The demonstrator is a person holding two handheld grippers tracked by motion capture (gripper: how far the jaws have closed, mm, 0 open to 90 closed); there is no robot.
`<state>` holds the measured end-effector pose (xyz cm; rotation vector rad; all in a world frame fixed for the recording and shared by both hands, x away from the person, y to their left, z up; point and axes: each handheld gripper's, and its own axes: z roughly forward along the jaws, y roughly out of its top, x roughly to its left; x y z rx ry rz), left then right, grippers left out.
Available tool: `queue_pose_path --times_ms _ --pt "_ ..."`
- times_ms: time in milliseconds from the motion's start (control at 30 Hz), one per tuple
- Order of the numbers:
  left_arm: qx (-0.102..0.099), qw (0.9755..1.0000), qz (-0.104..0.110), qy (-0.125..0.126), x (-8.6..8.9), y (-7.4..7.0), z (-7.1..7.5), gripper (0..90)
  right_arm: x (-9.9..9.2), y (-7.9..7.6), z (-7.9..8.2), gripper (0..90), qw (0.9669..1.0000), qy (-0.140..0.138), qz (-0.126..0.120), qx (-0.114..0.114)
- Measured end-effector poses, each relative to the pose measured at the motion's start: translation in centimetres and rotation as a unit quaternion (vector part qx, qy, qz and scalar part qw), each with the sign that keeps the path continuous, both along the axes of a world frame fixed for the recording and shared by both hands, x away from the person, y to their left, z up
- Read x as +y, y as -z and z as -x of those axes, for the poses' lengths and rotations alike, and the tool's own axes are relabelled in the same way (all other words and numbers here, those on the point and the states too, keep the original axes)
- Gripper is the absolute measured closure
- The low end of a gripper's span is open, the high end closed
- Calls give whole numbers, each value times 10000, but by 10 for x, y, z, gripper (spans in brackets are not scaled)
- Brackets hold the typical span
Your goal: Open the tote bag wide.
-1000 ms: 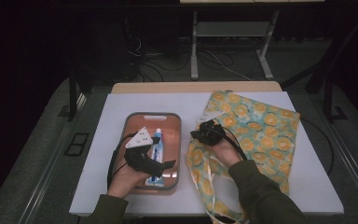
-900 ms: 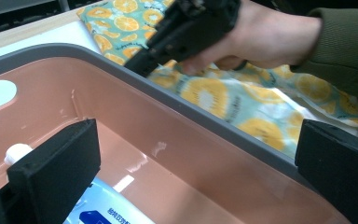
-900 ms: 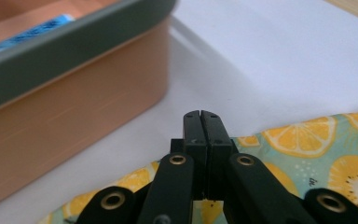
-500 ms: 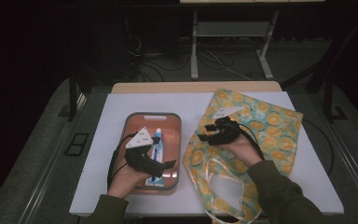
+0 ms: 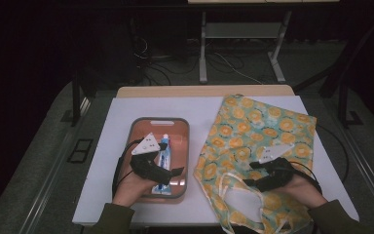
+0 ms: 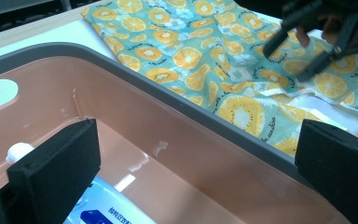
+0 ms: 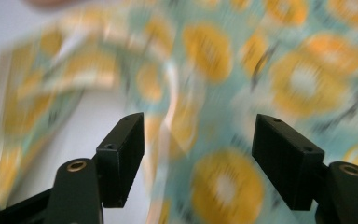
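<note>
Nearest the person, the right gripper [image 5: 249,183] hovers over the near part of the orange-print fabric bag [image 5: 260,131], its jaws apart with nothing clamped between them; they have just been opening, and in the right gripper view the blurred cloth [image 7: 223,70] and a pale strap lie beyond the two black jaws. The bag's white handles [image 5: 233,195] loop loosely at the near edge of the white table [image 5: 199,105]. To the left, the left gripper [image 5: 168,173] sits low in the pink tray with a grey rim [image 5: 185,146], jaws spread wide and gripping nothing. Between them in the left gripper view lies a blue-and-white tube [image 6: 102,210] with a white cap on the tray floor. The bag spreads flat toward the far right corner, just beside the tray.
</note>
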<state>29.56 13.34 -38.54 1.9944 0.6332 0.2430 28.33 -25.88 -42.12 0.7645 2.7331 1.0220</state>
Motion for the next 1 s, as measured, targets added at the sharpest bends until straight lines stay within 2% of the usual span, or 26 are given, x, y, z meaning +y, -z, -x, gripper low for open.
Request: queue_pose_path --times_ms 67,100,133,167,200,233,267,333,467,533,700,800,1000 --pt "-2 10000 -6 -1 0 0 0 0 -1 5 3 338 9999 -82 75 55" --pt "-2 10000 -9 -2 0 0 0 0 0 13 9 341 9994 -241 251 80" --pt "-3 10000 -14 2 0 0 0 0 0 13 9 341 9994 -241 251 80" --pt "-5 10000 -7 -3 0 0 0 0 2 19 11 387 9982 -298 518 -9" --pt "-3 10000 -8 -1 0 0 0 0 2 19 11 387 9982 -298 518 -9" --pt "-4 10000 -25 1 0 0 0 0 1 19 13 524 9985 -355 428 4" --pt "-7 10000 -24 2 0 0 0 0 1 19 13 524 9985 -355 428 4" --pt "-7 10000 -19 -2 0 0 0 0 2 20 14 652 9983 -441 374 -38" --pt "-11 10000 -39 -7 0 0 0 0 1 21 13 883 9990 -341 290 -72" --pt "-17 10000 -46 -2 0 0 0 0 1 21 11 896 9991 -301 290 -62" --pt "-6 10000 -38 -15 0 0 0 0 10 18 4 897 9999 -67 108 -87" --pt "-5 10000 -36 -15 0 0 0 0 23 13 -8 897 9999 86 -63 -104" --pt "-6 10000 -36 -9 0 0 0 0 55 12 -27 896 9996 275 -79 -87"
